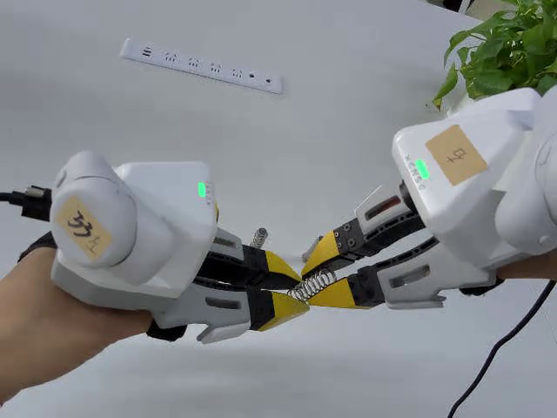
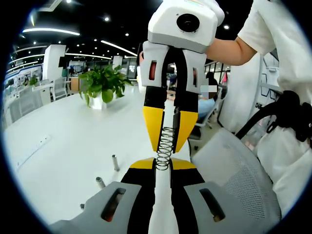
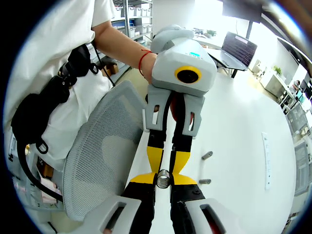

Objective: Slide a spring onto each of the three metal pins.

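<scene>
You've got both grippers tip to tip over the white table (image 1: pixel 331 131), w/ the spring (image 2: pixel 165 145) bridging them. Your left gripper (image 1: pixel 294 293) has its jaws nearly closed, leaving a slot approx. the spring's width. It pinches one end betw. the yellow tips. Your right gripper (image 1: pixel 315 279) faces it head-on, jaws narrowed the same way on the other end.

The spring is a slim bare-steel coil, straight and evenly wound, w/ open turns clear in the left gripper view. End-on in the right gripper view it reads as a small bright ring at the tips. Can't tell whether a pin runs inside it.

Two metal pins (image 2: pixel 115 162) sit on the table left of your jaws in the left gripper view. They're short grey cylinders, near each other and apart from the spring. In the head view one of the metal pins (image 1: pixel 258 237) pokes up just behind your left gripper's upper jaw. Its top looks ribbed, but it's too small to say if that's a coil.

A power strip (image 1: pixel 202 65) lies at the far side and a potted plant (image 1: pixel 505 43) is at the right corner. A mesh chair (image 3: pixel 97 161) is beside the table edge.
</scene>
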Demonstrator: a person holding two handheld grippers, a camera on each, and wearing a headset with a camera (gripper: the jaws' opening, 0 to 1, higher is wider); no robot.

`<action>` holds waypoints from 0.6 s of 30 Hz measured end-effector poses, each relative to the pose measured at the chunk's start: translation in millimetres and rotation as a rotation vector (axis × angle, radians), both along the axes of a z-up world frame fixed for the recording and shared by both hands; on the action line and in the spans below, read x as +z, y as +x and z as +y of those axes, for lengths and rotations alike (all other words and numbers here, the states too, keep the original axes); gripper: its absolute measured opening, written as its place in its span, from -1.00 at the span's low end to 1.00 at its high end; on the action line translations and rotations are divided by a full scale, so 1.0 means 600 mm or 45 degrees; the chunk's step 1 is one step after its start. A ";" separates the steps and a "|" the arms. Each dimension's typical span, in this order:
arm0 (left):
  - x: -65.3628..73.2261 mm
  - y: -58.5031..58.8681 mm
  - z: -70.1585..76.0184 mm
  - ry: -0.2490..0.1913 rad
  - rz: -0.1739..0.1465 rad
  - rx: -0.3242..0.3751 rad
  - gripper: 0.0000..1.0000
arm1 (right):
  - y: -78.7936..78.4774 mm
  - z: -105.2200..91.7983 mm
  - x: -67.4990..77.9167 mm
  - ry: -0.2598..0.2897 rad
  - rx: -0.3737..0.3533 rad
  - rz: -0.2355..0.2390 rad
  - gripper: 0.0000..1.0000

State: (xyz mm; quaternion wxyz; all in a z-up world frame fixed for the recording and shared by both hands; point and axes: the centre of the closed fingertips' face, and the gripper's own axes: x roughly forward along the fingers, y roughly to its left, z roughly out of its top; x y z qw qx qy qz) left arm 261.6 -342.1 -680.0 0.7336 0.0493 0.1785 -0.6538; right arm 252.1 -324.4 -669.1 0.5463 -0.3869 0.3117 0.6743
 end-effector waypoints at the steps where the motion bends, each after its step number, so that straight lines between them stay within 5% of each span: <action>1: 0.000 0.000 0.000 -0.002 0.000 0.001 -0.87 | 0.000 0.001 0.000 0.000 -0.001 0.000 -0.88; 12: -0.004 0.001 0.008 -0.007 -0.005 0.014 -0.84 | 0.002 0.000 -0.001 -0.004 -0.021 0.007 -0.88; 18: -0.016 0.006 0.027 0.017 -0.001 0.045 -0.72 | 0.026 -0.015 0.009 0.005 -0.083 -0.018 -0.88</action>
